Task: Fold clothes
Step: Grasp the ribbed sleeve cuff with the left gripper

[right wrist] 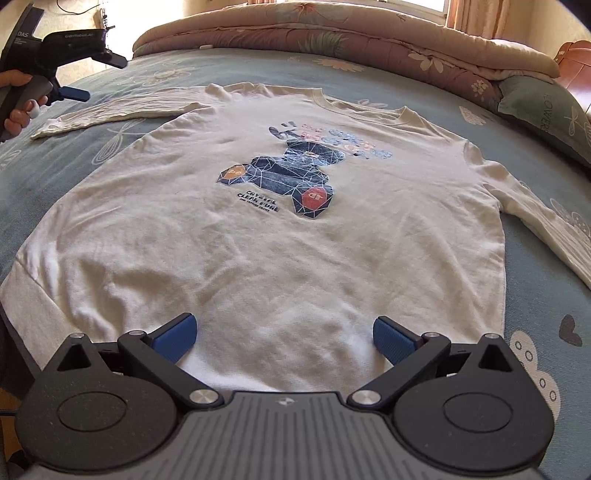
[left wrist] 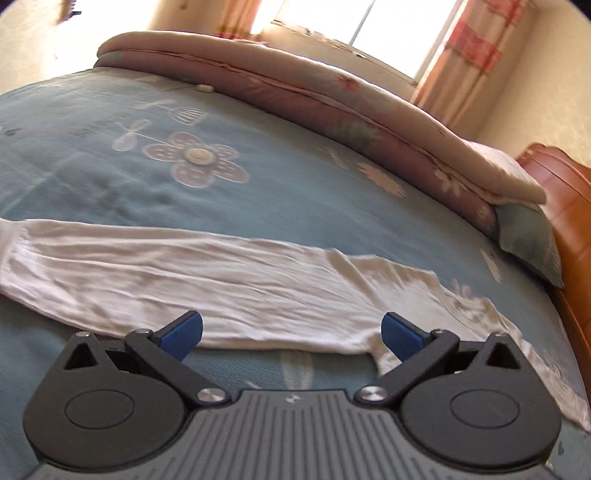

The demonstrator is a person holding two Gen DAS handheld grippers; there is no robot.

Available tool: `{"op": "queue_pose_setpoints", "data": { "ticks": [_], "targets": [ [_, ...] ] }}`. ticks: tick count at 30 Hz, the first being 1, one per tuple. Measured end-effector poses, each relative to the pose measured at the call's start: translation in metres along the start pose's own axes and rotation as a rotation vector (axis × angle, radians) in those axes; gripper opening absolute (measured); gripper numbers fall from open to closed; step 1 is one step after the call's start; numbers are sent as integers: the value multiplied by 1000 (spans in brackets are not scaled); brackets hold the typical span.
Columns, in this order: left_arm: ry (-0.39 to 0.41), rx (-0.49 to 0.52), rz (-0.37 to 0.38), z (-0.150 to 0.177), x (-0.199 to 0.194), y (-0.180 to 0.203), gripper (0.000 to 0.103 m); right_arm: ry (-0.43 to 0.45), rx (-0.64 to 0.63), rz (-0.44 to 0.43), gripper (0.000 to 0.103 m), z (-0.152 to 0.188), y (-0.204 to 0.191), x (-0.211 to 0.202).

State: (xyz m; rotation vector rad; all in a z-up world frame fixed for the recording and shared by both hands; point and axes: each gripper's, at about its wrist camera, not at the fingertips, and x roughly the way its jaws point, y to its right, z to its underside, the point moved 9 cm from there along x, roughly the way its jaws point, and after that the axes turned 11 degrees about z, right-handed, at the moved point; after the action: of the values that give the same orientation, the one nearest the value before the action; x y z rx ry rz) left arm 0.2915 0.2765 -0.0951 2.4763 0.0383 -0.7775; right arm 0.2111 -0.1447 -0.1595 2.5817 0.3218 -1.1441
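white sweatshirt (right wrist: 280, 236) flat, creased knit | both claws agape | floral bedspread (left wrist: 280, 192)

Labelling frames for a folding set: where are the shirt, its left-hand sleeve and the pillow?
shirt (right wrist: 258, 251): right wrist view, plain chest fabric below the print.
sleeve (left wrist: 155, 266): left wrist view, middle of its length.
pillow (right wrist: 546, 114): right wrist view, green face.

Bright daylight floods from the blown-out window (left wrist: 354, 26); left wrist view slightly motion-blurred, fisheye edges curved and dark.
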Motion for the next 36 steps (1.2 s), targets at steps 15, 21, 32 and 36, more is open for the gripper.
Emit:
{"op": "queue_pose_setpoints", "data": {
  "ticks": [15, 21, 32, 36],
  "targets": [
    [101, -286, -22, 18, -11, -119, 102, -7, -3, -23, 103, -2, -6, 5],
    [157, -277, -13, 12, -5, -123, 102, -3, 7, -29, 103, -3, -6, 7],
    [245, -312, 26, 4, -4, -134, 102, 3, 8, -30, 103, -3, -6, 7],
    [274, -365, 35, 2, -3, -132, 102, 3, 8, -29, 103, -3, -6, 7]
  ]
}}
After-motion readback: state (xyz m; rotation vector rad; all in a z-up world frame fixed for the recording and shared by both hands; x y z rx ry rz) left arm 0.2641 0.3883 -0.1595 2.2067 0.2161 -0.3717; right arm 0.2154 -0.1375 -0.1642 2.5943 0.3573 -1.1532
